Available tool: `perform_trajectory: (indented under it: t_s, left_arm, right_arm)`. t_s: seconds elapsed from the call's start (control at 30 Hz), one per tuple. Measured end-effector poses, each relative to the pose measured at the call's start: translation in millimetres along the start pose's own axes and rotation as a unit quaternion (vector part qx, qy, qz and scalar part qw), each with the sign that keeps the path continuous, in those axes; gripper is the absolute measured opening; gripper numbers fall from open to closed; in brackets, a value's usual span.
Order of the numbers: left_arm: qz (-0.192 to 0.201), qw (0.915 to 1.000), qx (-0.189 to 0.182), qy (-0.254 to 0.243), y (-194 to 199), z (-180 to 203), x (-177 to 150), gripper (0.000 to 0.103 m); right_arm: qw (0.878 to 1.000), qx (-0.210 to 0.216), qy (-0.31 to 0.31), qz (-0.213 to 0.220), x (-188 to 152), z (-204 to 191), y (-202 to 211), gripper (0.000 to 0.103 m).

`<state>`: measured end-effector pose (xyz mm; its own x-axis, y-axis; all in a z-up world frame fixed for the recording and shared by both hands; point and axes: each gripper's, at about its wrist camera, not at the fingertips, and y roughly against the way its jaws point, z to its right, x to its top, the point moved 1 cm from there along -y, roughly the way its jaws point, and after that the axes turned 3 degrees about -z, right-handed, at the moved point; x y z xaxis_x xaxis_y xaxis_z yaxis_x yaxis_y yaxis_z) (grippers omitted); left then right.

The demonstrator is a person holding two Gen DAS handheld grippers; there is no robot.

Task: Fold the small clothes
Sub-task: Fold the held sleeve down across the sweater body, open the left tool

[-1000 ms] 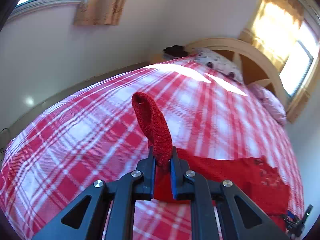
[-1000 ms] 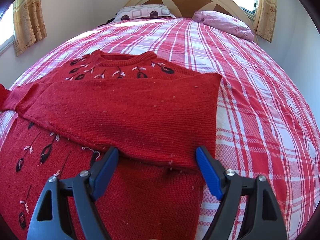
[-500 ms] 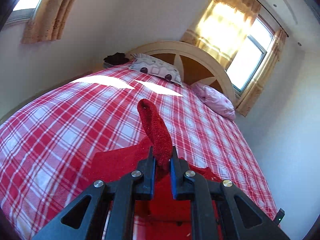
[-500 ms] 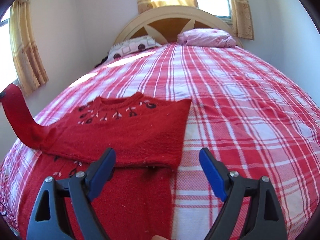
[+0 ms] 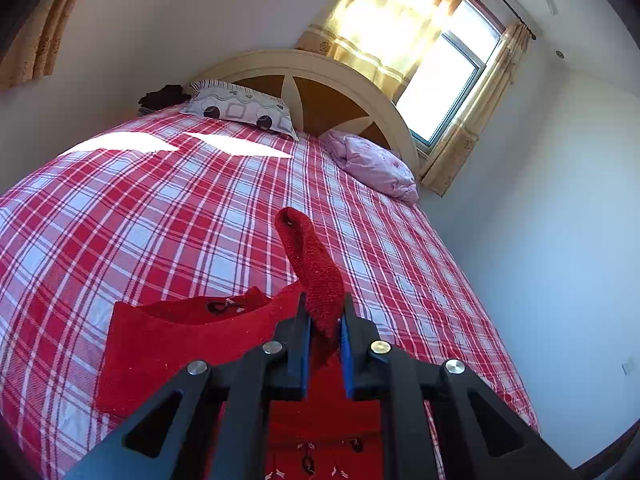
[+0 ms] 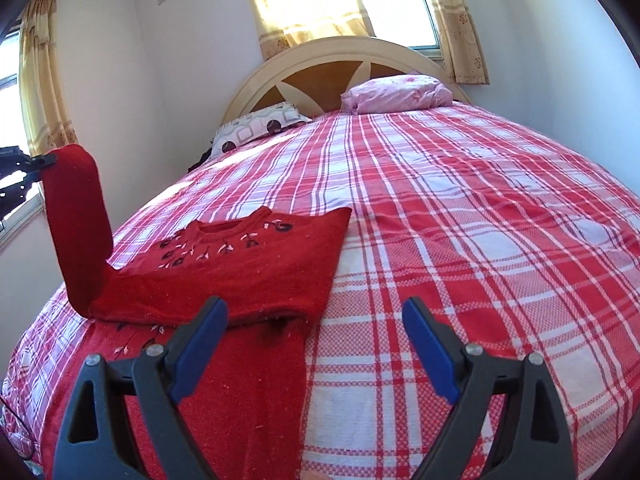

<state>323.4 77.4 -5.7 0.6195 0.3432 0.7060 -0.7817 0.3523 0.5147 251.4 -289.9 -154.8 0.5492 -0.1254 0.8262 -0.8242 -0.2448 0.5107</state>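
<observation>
Clearly the left gripper (image 5: pixel 325 330) has its jaws clamped on the cuff end of a red sleeve (image 5: pixel 310 264), which sticks up and forward between the blue pads. In the right wrist view the same sleeve (image 6: pixel 76 224) stands lifted off the bed at the far left, its top end pinched by the black tip of the left gripper (image 6: pixel 42 162), and its lower end joins the sweater (image 6: pixel 248 264) at the shoulder.

The sweater is red knit with dark and pale embroidery near the neckline. It lies flat on the red-and-white plaid sheet (image 6: pixel 460 248) of the bed, toward the bed's left side and near the foot. One fold already lies across it, and its folded edge runs just ahead of the right gripper.

The right gripper (image 6: pixel 314 338) hovers above the sweater's near right corner with its jaws wide apart and nothing between them; the left pad is over red knit, the right pad over bare sheet.

Farther off, a patterned pillow (image 6: pixel 260 124) and a pink pillow (image 6: pixel 400 92) rest against the headboard (image 6: pixel 340 50).
</observation>
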Motion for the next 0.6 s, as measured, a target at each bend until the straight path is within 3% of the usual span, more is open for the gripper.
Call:
perform_trajectory:
  t_s: [0.3,0.6]
  left_arm:
    - [-0.026,0.9989,-0.022,-0.032,-38.1,58.4,-30.3,0.012]
    - [-0.047,0.9948,0.017,-0.088,-91.8,81.2,-66.3,0.012]
  right_arm:
    - [1.000,0.005,-0.018,-0.007,-8.1,9.6,-5.3,0.093]
    - [0.999,0.009,-0.032,-0.009,-12.3,14.9,-7.2,0.093]
